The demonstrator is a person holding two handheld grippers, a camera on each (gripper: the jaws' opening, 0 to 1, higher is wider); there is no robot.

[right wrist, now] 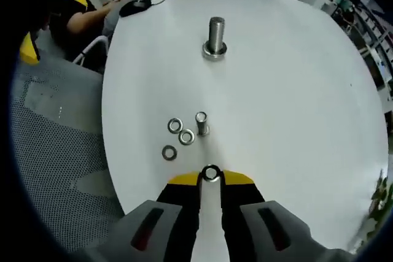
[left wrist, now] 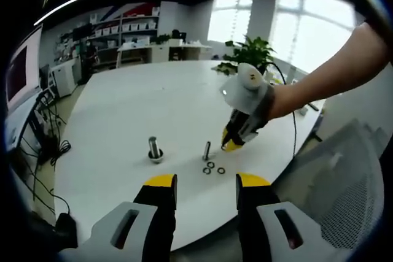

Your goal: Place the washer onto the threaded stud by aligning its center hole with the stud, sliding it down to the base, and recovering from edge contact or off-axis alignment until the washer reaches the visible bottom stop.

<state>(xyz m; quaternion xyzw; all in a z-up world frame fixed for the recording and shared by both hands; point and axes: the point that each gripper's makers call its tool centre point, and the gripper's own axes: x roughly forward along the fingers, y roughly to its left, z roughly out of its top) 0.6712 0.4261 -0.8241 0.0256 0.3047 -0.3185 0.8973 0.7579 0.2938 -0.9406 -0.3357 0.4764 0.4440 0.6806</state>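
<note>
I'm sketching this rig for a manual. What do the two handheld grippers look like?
Both match: the left gripper and right gripper have pale grey bodies with a slot in each jaw, black jaws and yellow tips. Seen from the left gripper view, the right gripper carries a rounded white housing trailing a thin black cable.

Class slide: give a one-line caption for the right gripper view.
Right claw pinches a washer short of the small stud; three washers lie beside it.

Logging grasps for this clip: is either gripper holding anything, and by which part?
The right gripper pinches a washer by its rim between the tips of its jaws, hole facing the camera. The left gripper is open and holds nothing.
</note>
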